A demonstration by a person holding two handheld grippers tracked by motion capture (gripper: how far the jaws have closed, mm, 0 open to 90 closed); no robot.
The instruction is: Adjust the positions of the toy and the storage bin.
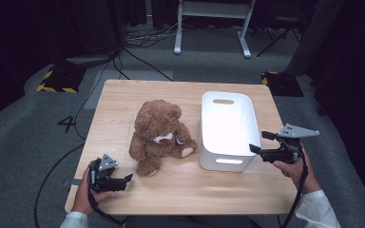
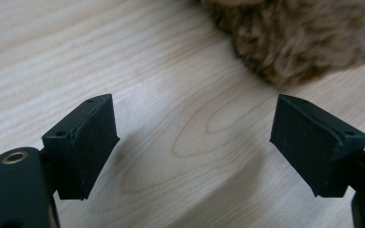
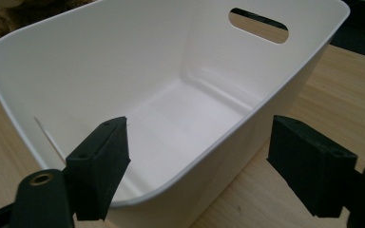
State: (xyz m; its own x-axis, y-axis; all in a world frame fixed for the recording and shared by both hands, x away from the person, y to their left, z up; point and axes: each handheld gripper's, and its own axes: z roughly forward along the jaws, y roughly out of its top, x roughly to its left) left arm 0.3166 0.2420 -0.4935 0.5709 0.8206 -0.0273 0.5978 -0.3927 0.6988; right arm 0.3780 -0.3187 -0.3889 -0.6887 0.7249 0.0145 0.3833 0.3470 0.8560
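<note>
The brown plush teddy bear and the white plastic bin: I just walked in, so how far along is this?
Nothing looks done: the brown plush teddy bear sits on the light wooden table, beside the white plastic bin, which is empty inside. In hand: the left gripper is open near the bear's foot, gripping nothing; the right gripper is open, straddling the bin's rim. Left: probably grasping the bear and lifting it in.

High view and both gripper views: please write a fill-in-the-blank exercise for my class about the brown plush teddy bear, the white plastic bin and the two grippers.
1. The brown plush teddy bear sits on the light wooden table to the ____ of the white plastic bin in the high view.
2. The bin's inside is ____.
3. The right gripper straddles the bin's ____.
4. The left gripper has its jaws ____.

Missing words: left; empty; rim; open
</note>
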